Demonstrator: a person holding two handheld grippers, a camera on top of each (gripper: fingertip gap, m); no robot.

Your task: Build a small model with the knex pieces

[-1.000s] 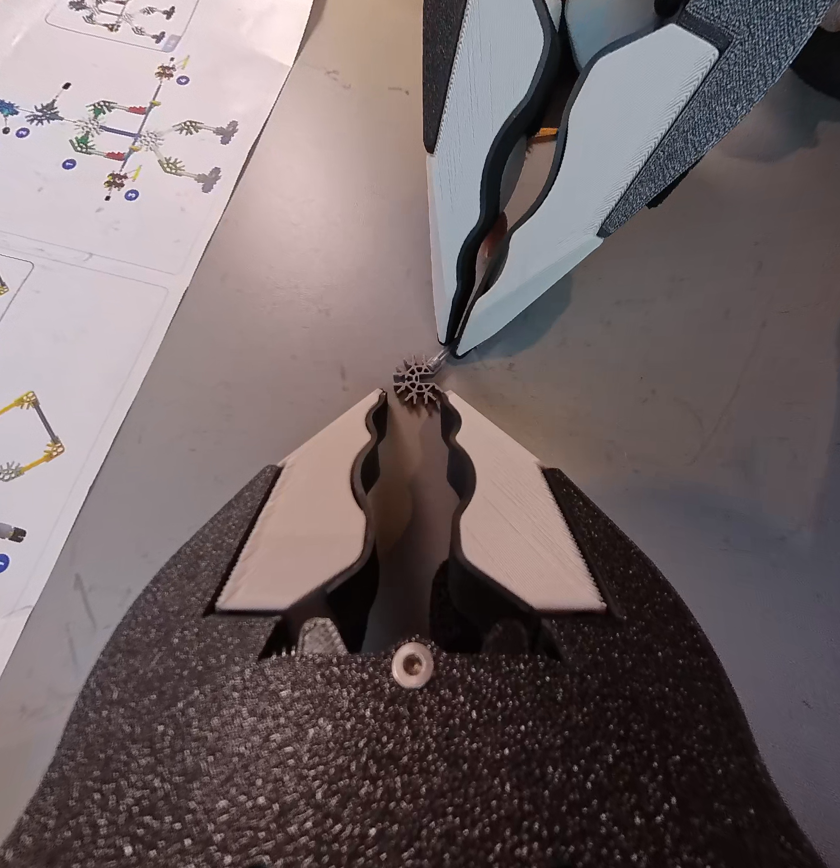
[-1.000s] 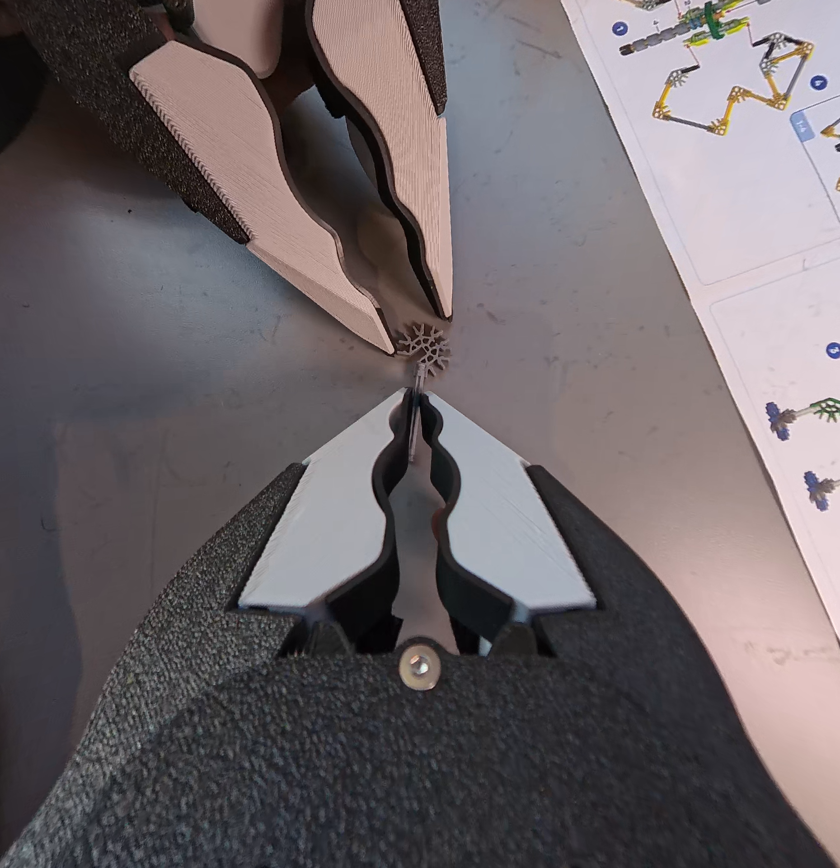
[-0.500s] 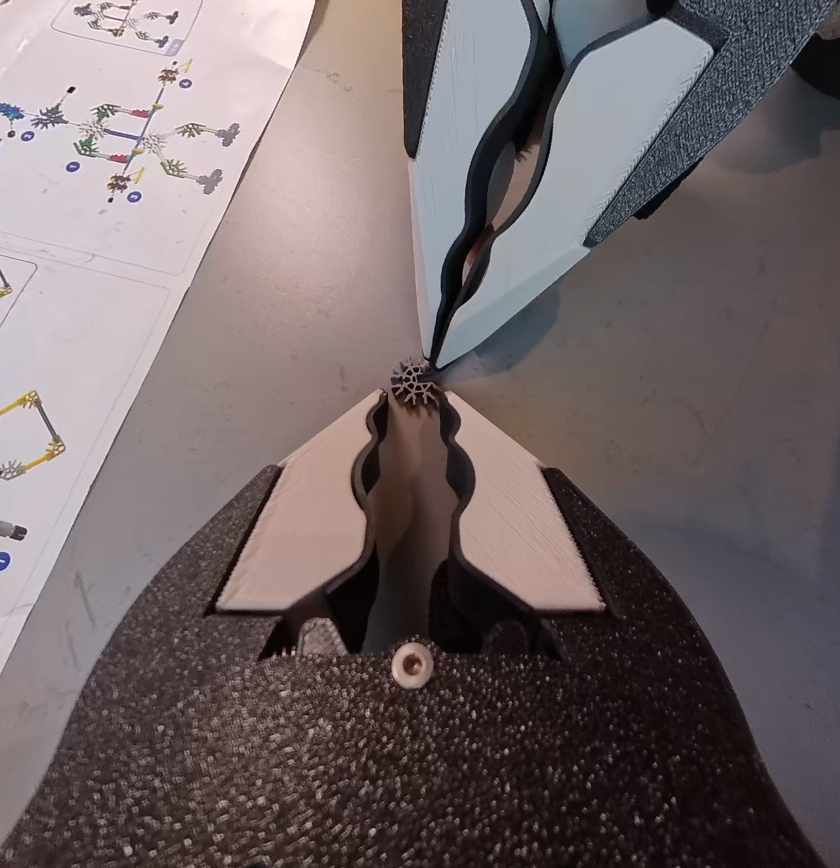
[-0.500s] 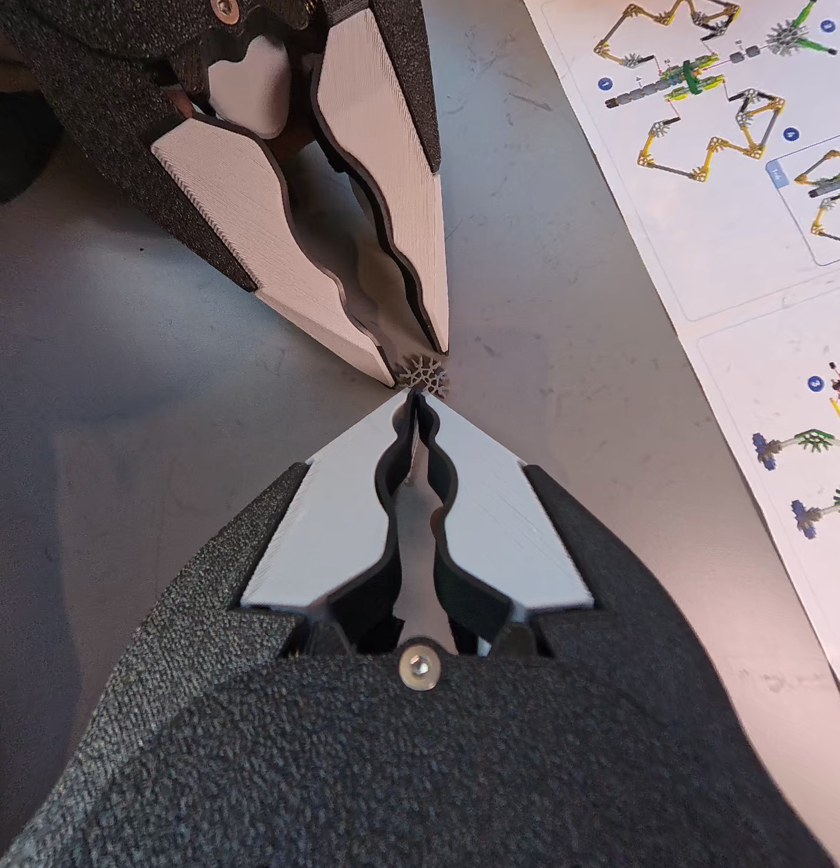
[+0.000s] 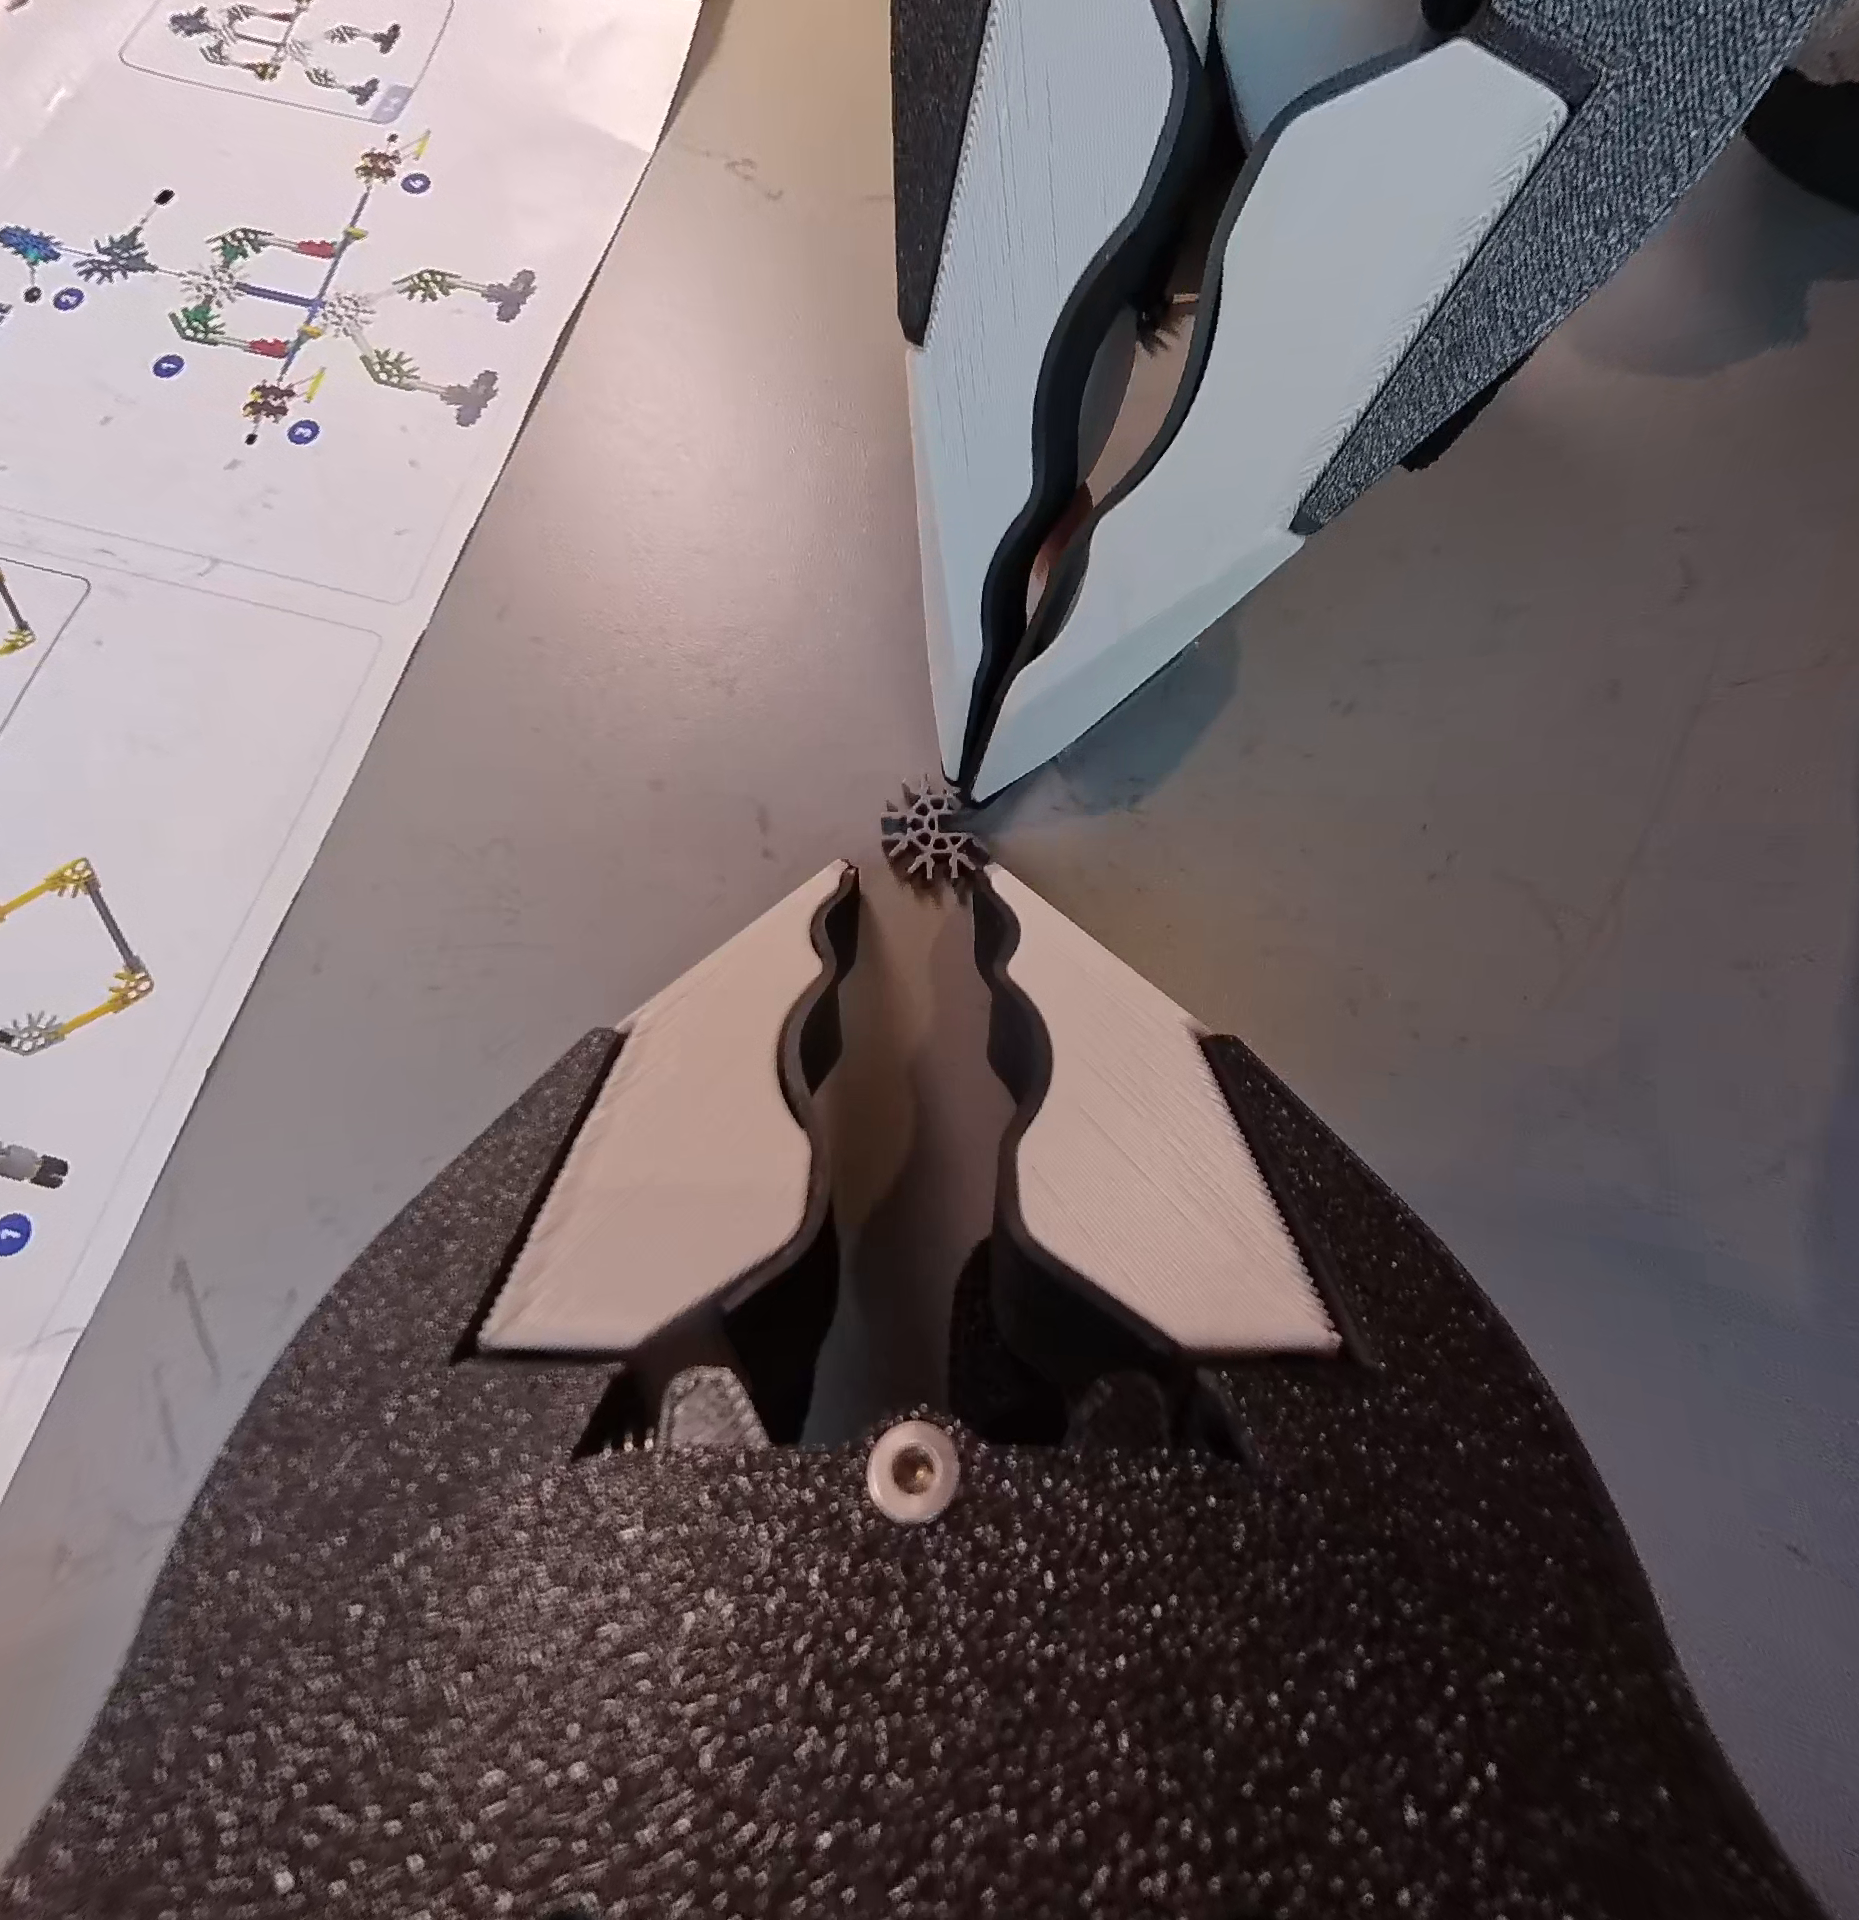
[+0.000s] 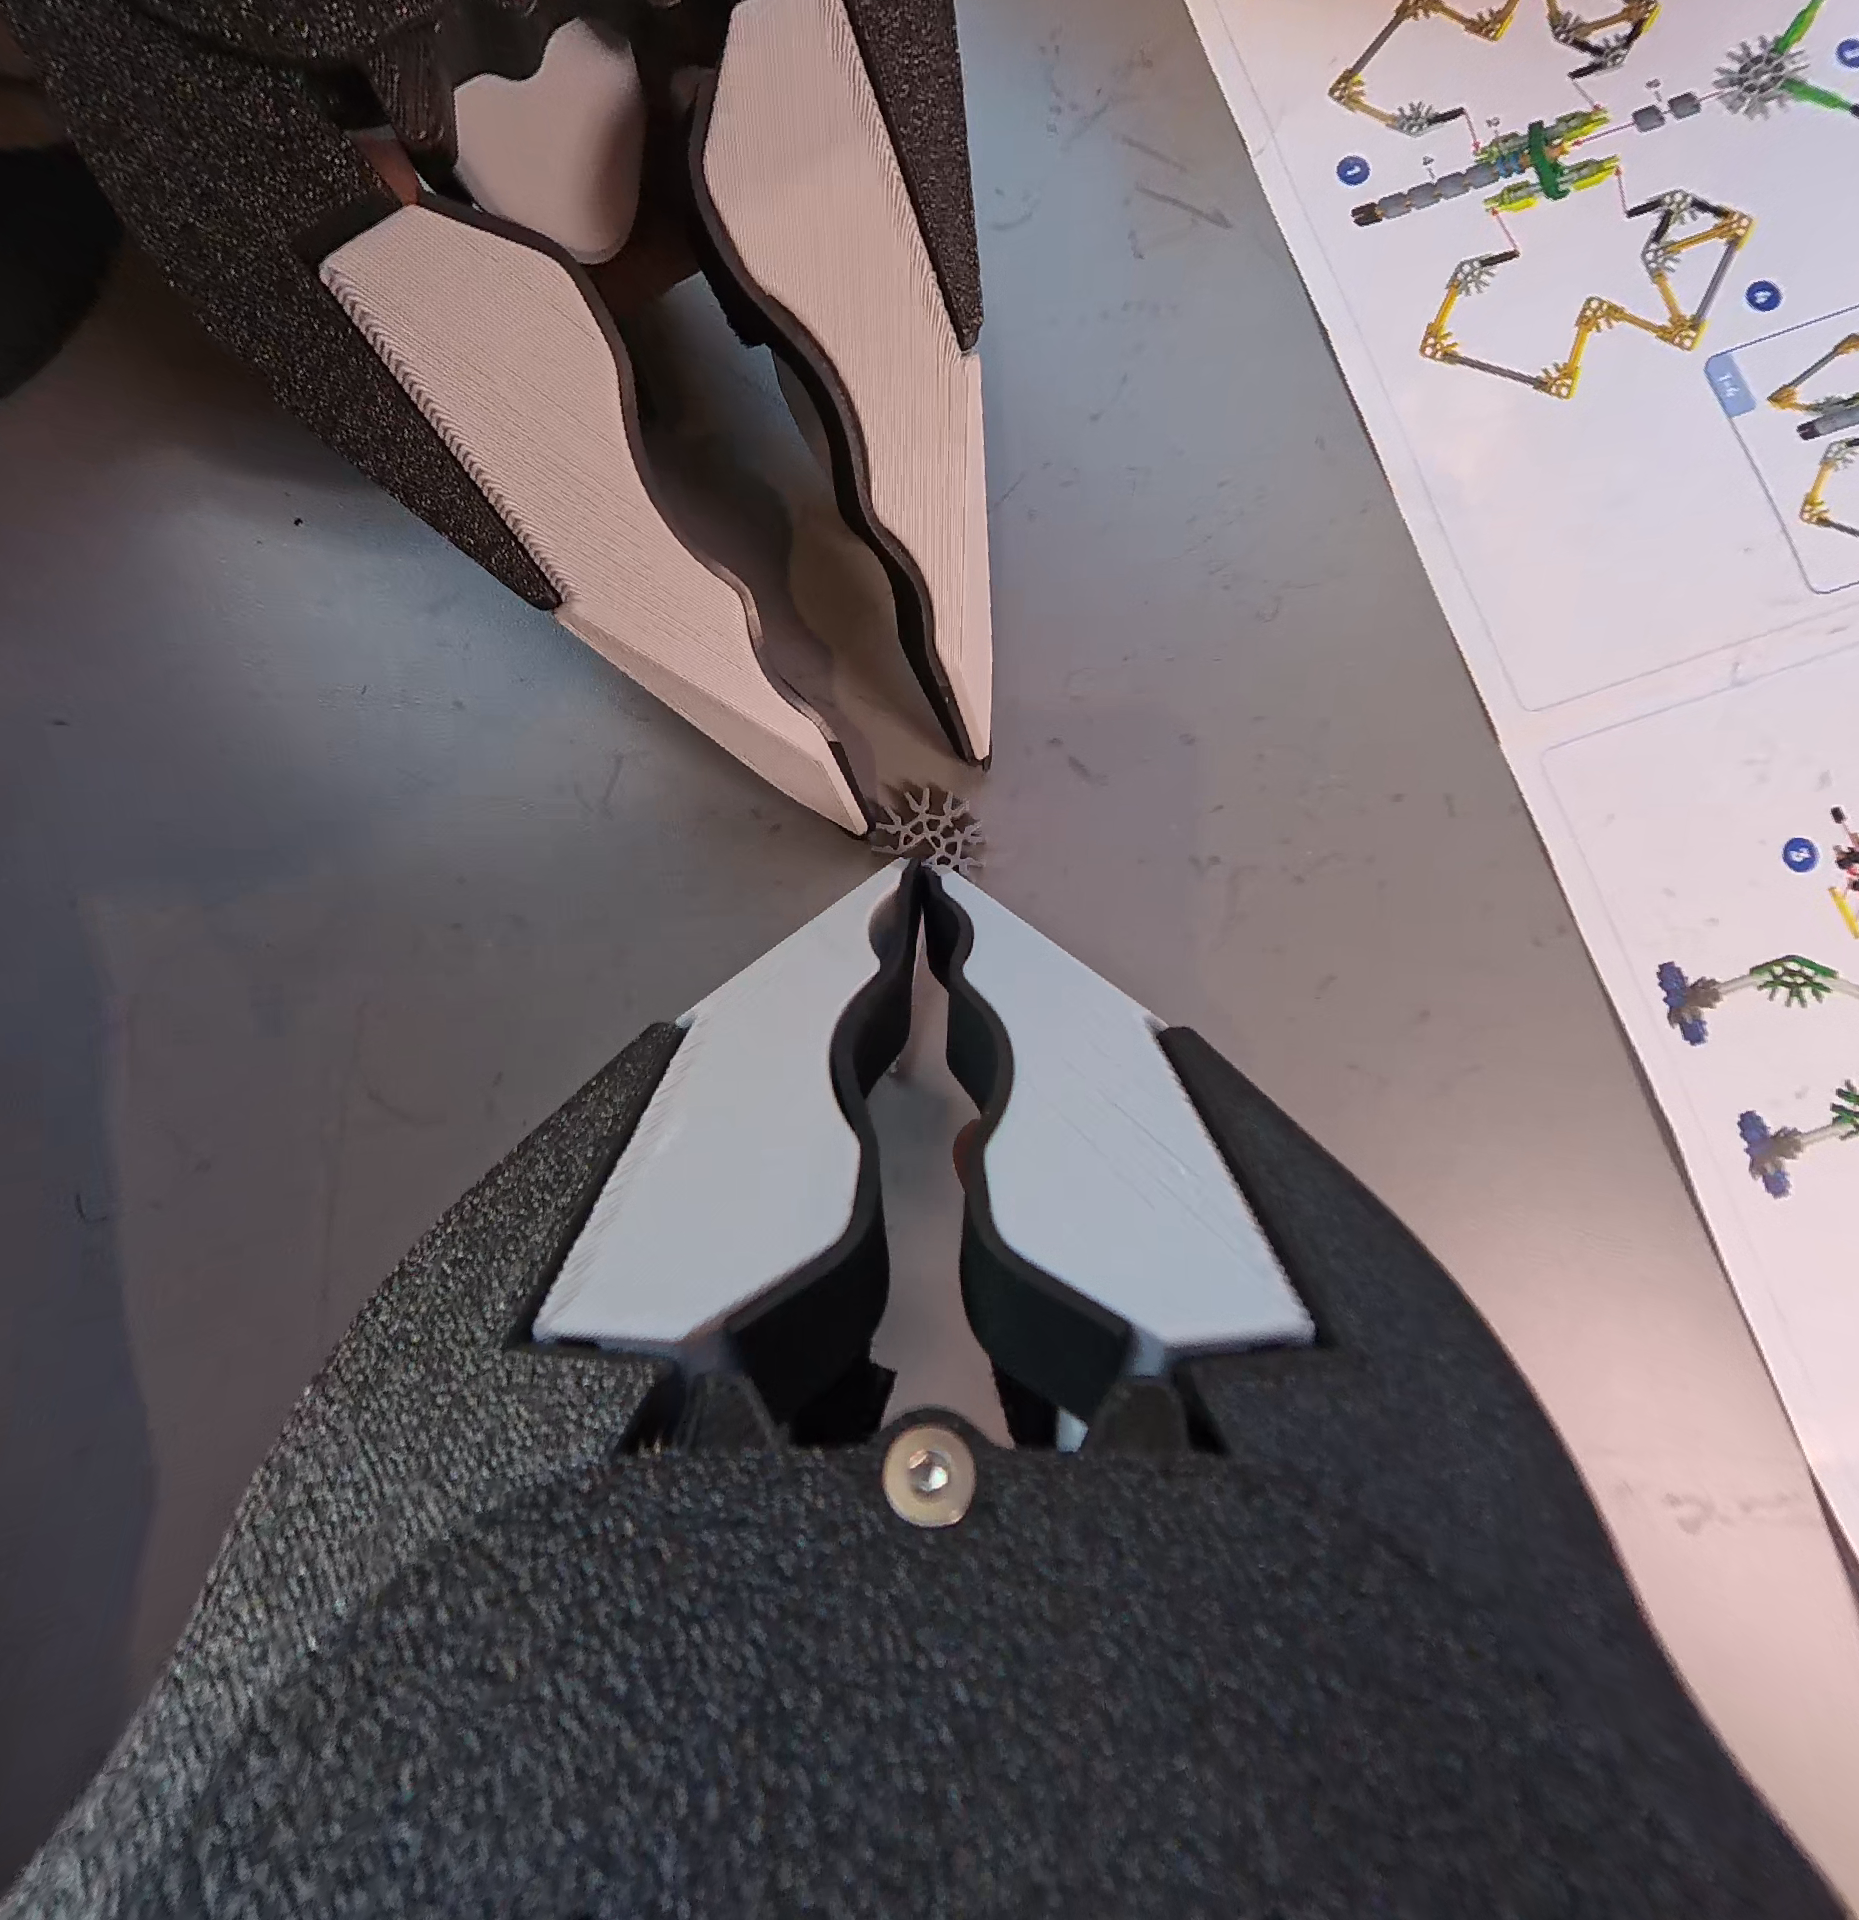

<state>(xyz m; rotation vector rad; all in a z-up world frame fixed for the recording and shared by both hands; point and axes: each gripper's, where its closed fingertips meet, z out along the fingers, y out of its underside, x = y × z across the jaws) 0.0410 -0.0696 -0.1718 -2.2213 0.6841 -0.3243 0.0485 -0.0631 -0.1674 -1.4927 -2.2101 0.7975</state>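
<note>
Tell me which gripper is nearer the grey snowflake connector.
Right. The right gripper is shut, its tips touching the grey snowflake connector. The left gripper is open, its fingertips flanking the connector's other side; contact unclear.

Looks like a lab or workshop bench: scuffed, scratched grey desk [image 5: 1424,935], bare hard top. A printed assembly instruction sheet [image 5: 229,520] with coloured rod-and-connector build diagrams lies along one edge; a small grey snowflake-shaped connector [image 5: 930,836] lies on the desk.

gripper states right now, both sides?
Left hand-held gripper: open, grey snowflake connector at its fingertips, not clamped.
Right hand-held gripper: shut on a thin grey rod, tip at the connector.
</note>
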